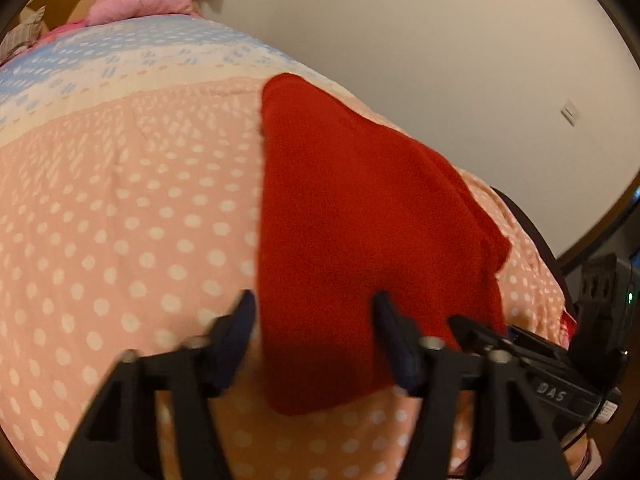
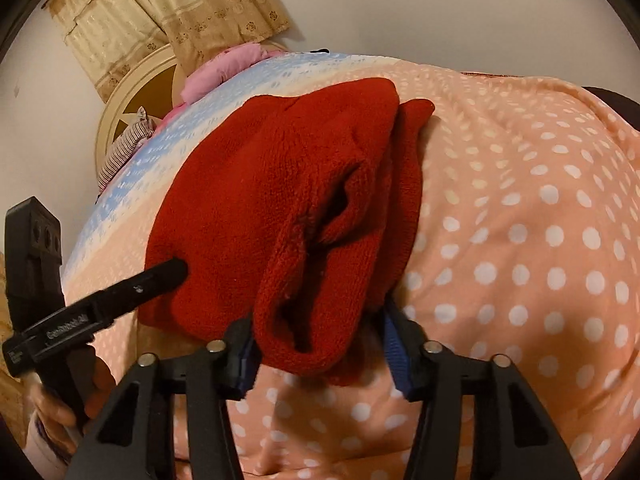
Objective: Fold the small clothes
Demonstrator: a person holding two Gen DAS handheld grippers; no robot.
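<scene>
A red fleece garment (image 1: pixel 360 216) lies lengthwise on the polka-dot bed cover (image 1: pixel 120 240). In the left wrist view my left gripper (image 1: pixel 314 304) stands open over its near left corner: one finger is just off the left edge, the other over the cloth, which stays flat between them. In the right wrist view the garment (image 2: pixel 256 184) is bunched into a thick rolled fold at its near right end. My right gripper (image 2: pixel 316 324) is closed around that fold, both blue pads against it. A left gripper finger (image 2: pixel 168 270) rests on the cloth's left part.
The bed cover (image 2: pixel 520 240) is peach with white dots and turns blue and white farther up. Pink bedding (image 1: pixel 140 4) and a striped cloth (image 2: pixel 124 144) lie by the cream headboard (image 2: pixel 120 96). A plain wall (image 1: pixel 440 60) runs along the bed's right side. A hand (image 2: pixel 52 408) holds the left gripper.
</scene>
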